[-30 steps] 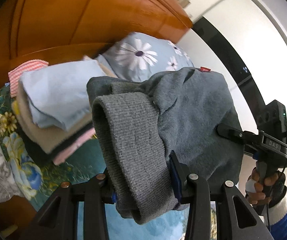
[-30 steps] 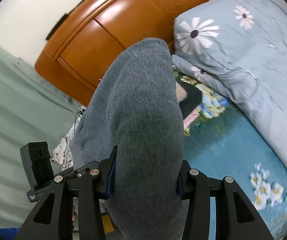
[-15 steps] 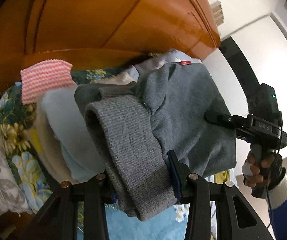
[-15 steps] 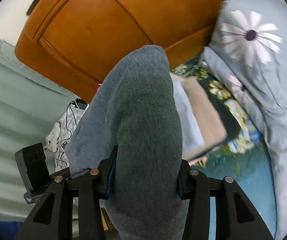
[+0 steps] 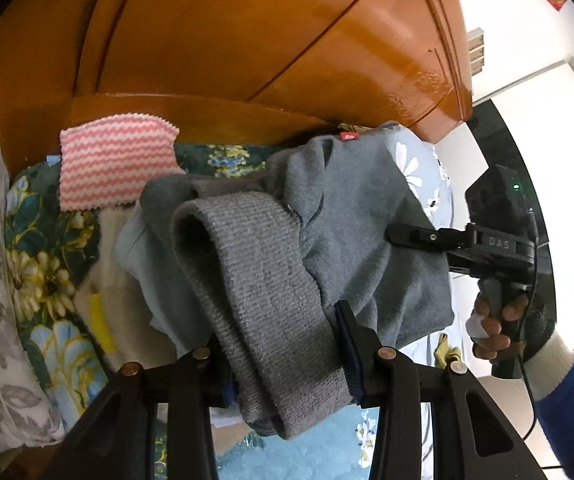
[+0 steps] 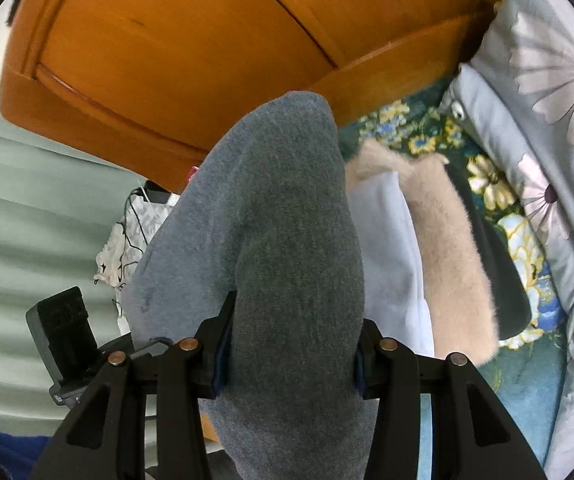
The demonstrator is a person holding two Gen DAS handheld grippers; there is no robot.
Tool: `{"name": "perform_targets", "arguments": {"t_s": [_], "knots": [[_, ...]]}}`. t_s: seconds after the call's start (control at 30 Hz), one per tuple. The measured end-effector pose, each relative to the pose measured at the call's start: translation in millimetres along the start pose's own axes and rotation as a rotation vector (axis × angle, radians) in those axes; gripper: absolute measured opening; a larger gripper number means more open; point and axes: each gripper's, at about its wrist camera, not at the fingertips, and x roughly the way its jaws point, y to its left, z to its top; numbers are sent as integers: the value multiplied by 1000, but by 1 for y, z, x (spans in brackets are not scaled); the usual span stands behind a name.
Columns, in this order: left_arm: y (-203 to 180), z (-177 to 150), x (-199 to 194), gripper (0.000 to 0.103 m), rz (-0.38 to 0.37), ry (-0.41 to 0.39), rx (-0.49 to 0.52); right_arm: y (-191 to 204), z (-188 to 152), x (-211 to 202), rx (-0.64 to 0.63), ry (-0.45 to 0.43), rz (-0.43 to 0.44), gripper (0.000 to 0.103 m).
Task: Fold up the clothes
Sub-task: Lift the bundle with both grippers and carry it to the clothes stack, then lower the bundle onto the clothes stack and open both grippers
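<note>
Grey fleece sweatshirt (image 5: 351, 240), folded into a thick bundle, hung in the air between our two grippers above the stack of folded clothes (image 6: 439, 248) at the head of the bed. We had the left gripper (image 5: 287, 344) pinching the ribbed grey hem band (image 5: 255, 280), both pads pressed into the knit. The right gripper (image 6: 291, 344) clamped the other end of the bundle, cloth bulging out past its jaws. Gripping both ends probably kept the folds from dropping open during transfer. Judged step: placing the bundle on the stack, whose pale blue layer (image 6: 387, 240) sat over a fuzzy beige one (image 6: 455, 256), close to the orange wooden headboard (image 5: 247, 48). A pink-and-white zigzag cloth (image 5: 115, 168) lay beside the stack. Readable text: "DAS" on the right gripper's body in the left view. A small red tag (image 5: 347, 136) at the sweatshirt's far edge was too small to read.
</note>
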Motion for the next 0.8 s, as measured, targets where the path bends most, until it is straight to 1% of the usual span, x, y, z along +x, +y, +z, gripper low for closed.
{"name": "perform_targets", "arguments": {"t_s": [0.13, 0.27, 0.4, 0.63, 0.73, 0.8], "knots": [[15, -1, 5, 43, -15, -10, -25, -17, 5, 13, 16, 15, 23, 50], [27, -5, 9, 44, -28, -22, -46, -24, 9, 23, 1, 33, 37, 54], [39, -9, 14, 45, -40, -23, -80, -28, 10, 35, 2, 57, 39, 55], [35, -7, 8, 46, -42, -30, -49, -23, 10, 31, -9, 65, 36, 55], [33, -6, 4, 49, -30, -28, -38, -18, 9, 26, -23, 76, 17, 57], [33, -6, 1, 54, -33, -30, -43, -18, 9, 22, -22, 80, -7, 59]]}}
